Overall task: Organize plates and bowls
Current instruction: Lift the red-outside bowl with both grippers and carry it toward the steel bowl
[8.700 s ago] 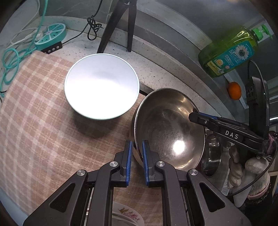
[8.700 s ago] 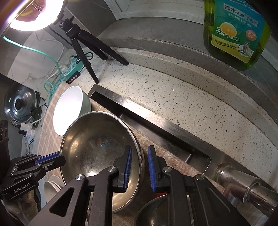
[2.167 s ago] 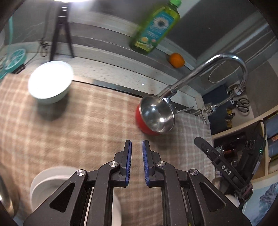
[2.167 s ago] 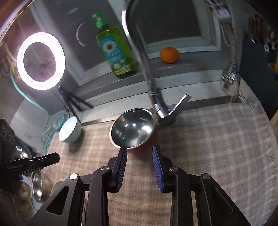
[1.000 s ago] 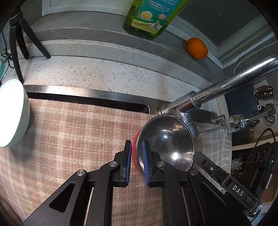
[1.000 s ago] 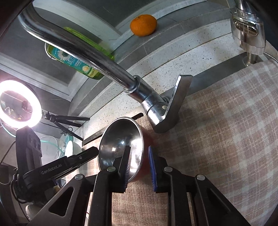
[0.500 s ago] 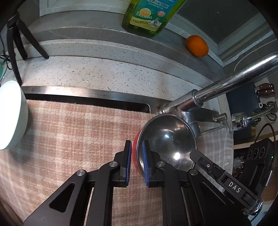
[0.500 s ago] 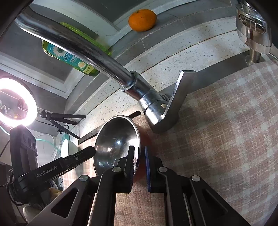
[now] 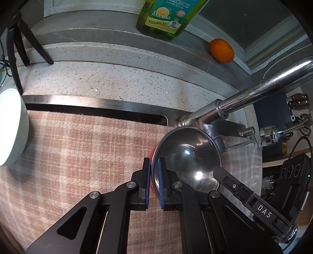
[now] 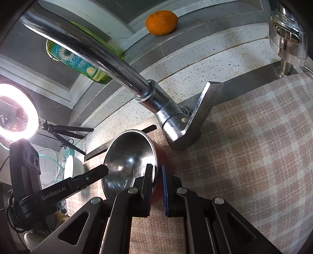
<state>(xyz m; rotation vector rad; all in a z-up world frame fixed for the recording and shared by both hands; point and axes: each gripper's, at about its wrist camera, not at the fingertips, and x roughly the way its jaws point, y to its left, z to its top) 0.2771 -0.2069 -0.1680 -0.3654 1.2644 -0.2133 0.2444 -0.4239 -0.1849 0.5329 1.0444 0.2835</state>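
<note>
A small bowl (image 9: pixel 185 156), steel inside and red outside, sits on the plaid cloth (image 9: pixel 78 156) just in front of the faucet base. My left gripper (image 9: pixel 154 162) has the bowl's left rim between its blue pads, and its jaws are closing tight on it. In the right wrist view the same bowl (image 10: pixel 127 156) has its right rim pinched by my shut right gripper (image 10: pixel 156 168), one pad inside and one on the red wall. A white bowl (image 9: pixel 9 127) stands at the cloth's far left.
The chrome faucet (image 9: pixel 254 93) arches right over the bowl, and its lever (image 10: pixel 205 101) stands close behind. A green soap bottle (image 9: pixel 166 17) and an orange (image 9: pixel 221 50) rest on the back ledge. A tripod (image 9: pixel 17 48) and a ring light (image 10: pixel 15 111) stand at the left.
Both grippers left the large steel bowl and came to the small red one. Over the last second the right jaws narrowed onto its rim; the hands stayed put.
</note>
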